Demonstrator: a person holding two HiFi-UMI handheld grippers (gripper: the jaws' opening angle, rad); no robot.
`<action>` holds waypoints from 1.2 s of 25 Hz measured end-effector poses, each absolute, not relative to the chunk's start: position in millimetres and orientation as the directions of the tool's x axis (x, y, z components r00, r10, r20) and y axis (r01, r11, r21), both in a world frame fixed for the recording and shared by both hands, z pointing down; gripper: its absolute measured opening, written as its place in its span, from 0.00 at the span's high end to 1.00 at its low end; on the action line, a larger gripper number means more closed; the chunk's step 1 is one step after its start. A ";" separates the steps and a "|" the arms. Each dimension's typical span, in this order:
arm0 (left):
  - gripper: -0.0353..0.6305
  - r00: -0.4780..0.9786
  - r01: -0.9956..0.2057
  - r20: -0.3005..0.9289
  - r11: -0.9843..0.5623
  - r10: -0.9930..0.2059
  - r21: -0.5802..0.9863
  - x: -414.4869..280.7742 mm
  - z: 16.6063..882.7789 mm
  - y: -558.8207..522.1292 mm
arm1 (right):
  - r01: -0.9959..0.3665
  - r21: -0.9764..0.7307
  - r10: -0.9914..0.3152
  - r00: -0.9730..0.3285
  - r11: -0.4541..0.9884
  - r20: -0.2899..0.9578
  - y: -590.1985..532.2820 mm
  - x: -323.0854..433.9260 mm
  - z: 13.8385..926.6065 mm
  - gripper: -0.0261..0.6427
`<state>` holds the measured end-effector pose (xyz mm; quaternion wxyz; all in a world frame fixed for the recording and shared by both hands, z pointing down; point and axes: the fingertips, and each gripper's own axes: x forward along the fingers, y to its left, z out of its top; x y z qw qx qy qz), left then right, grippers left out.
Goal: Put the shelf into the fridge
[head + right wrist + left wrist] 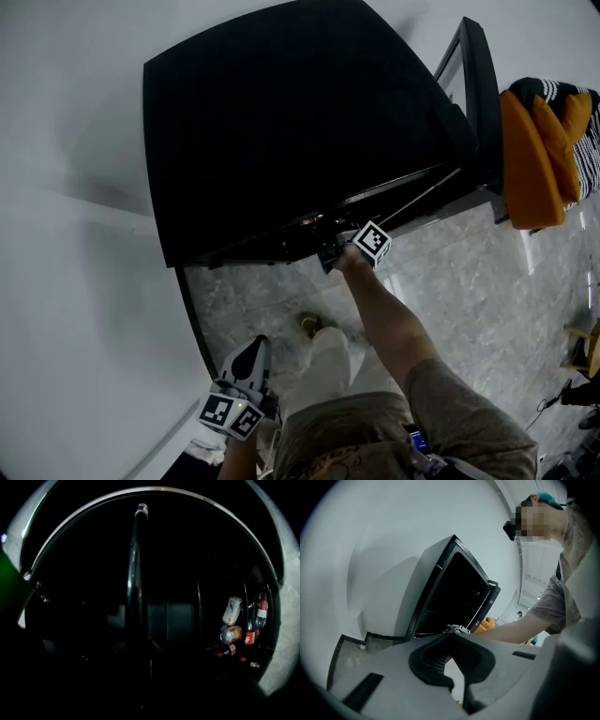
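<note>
The black fridge (281, 122) stands against the white wall with its door (473, 84) swung open to the right. My right gripper (330, 255) reaches into the fridge's open front. In the right gripper view the inside is very dark. The shelf (135, 573) shows edge-on as a thin dark bar that runs straight down into my right gripper (140, 653), which looks shut on it. My left gripper (251, 349) hangs low by the person's leg, shut and empty. In its own view the left gripper (452, 632) points at the fridge (454, 592) from the side.
Bottles and a can (232, 620) stand in the door racks at the right. Orange and striped clothing (539, 150) lies draped beyond the door. The floor (450, 281) is grey marble. The white wall (75, 187) runs close along the fridge's left side.
</note>
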<state>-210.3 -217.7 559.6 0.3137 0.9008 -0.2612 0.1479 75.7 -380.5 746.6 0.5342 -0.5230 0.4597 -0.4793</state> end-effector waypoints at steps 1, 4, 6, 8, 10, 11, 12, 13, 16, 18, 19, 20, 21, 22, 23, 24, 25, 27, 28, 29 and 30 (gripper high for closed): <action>0.94 0.818 -0.566 0.433 -0.664 -0.379 0.488 -211.4 560.4 -217.0 | 0.031 -0.999 -0.993 0.116 -0.008 0.012 -383.6 76.6 746.7 0.92; 0.94 0.814 -0.571 0.440 -0.659 -0.379 0.490 -213.9 562.9 -214.5 | 0.038 -0.999 -0.993 0.117 -0.009 0.014 -392.0 78.8 747.3 0.92; 0.94 0.815 -0.570 0.440 -0.657 -0.378 0.493 -214.8 562.9 -214.1 | 0.042 -0.999 -0.992 0.122 -0.010 0.016 -396.9 79.7 746.3 0.92; 0.94 0.814 -0.571 0.440 -0.656 -0.378 0.493 -216.3 562.9 -214.9 | 0.041 -0.999 -0.992 0.126 -0.013 0.019 -402.3 80.7 745.7 0.92; 0.94 0.812 -0.574 0.444 -0.655 -0.379 0.490 -218.0 563.5 -215.6 | 0.038 -0.999 -0.991 0.129 -0.016 0.021 -407.3 81.8 745.9 0.92; 0.94 0.811 -0.576 0.444 -0.655 -0.381 0.490 -218.7 563.7 -216.0 | 0.039 -0.999 -0.991 0.130 -0.018 0.022 -409.3 82.3 746.3 0.92; 0.94 0.810 -0.577 0.444 -0.654 -0.382 0.489 -219.1 563.8 -216.5 | 0.041 -0.999 -0.991 0.131 -0.019 0.024 -411.3 82.8 747.0 0.92; 0.94 0.809 -0.578 0.445 -0.654 -0.383 0.488 -219.5 564.1 -216.9 | 0.041 -0.999 -0.991 0.133 -0.020 0.025 -413.6 83.3 747.5 0.92; 0.94 0.808 -0.580 0.449 -0.652 -0.382 0.488 -220.3 566.4 -216.8 | 0.038 -0.999 -0.990 0.142 -0.016 0.021 -421.2 84.5 746.5 0.92; 0.94 0.808 -0.579 0.449 -0.651 -0.380 0.490 -219.7 568.0 -215.5 | 0.031 -0.999 -0.989 0.146 -0.015 0.019 -427.2 86.5 746.1 0.92; 0.94 0.809 -0.579 0.449 -0.651 -0.380 0.492 -219.5 568.9 -215.1 | 0.025 -1.000 -0.989 0.148 -0.017 0.020 -430.5 88.2 747.0 0.92; 0.94 0.808 -0.579 0.449 -0.649 -0.381 0.492 -219.5 569.7 -214.8 | 0.019 -1.000 -0.989 0.149 -0.020 0.022 -433.7 89.8 748.7 0.92; 0.94 0.808 -0.581 0.450 -0.648 -0.381 0.493 -219.9 570.3 -214.4 | 0.015 -1.000 -0.989 0.149 -0.022 0.024 -436.7 90.6 750.5 0.92; 0.94 0.806 -0.582 0.452 -0.647 -0.381 0.493 -220.5 570.7 -213.9 | 0.014 -1.000 -0.989 0.145 -0.023 0.025 -439.3 90.2 751.4 0.92; 0.94 0.805 -0.584 0.454 -0.645 -0.381 0.493 -221.2 571.0 -213.4 | 0.015 -1.000 -0.990 0.142 -0.023 0.025 -441.5 89.4 750.9 0.92; 0.94 0.803 -0.586 0.457 -0.643 -0.382 0.493 -221.9 571.4 -212.9 | 0.016 -1.000 -0.990 0.142 -0.021 0.023 -443.3 89.2 749.8 0.92; 0.94 0.802 -0.588 0.459 -0.641 -0.383 0.493 -222.6 571.6 -212.7 | 0.015 -1.000 -0.990 0.142 -0.019 0.021 -445.0 89.4 748.8 0.92; 0.94 0.799 -0.593 0.461 -0.637 -0.386 0.493 -223.9 571.8 -212.6 | 0.010 -1.000 -0.989 0.145 -0.014 0.016 -447.4 90.0 748.3 0.92; 0.94 0.798 -0.594 0.463 -0.635 -0.387 0.493 -224.7 572.0 -212.5 | 0.008 -1.000 -0.989 0.146 -0.013 0.014 -447.7 89.9 748.5 0.92; 0.94 0.797 -0.595 0.464 -0.635 -0.387 0.493 -225.5 572.4 -212.5 | 0.006 -1.000 -0.989 0.147 -0.012 0.013 -447.5 89.7 749.1 0.92; 0.94 0.796 -0.596 0.465 -0.635 -0.387 0.492 -226.3 572.9 -212.5 | 0.004 -1.000 -0.989 0.149 -0.012 0.012 -447.2 89.7 750.4 0.92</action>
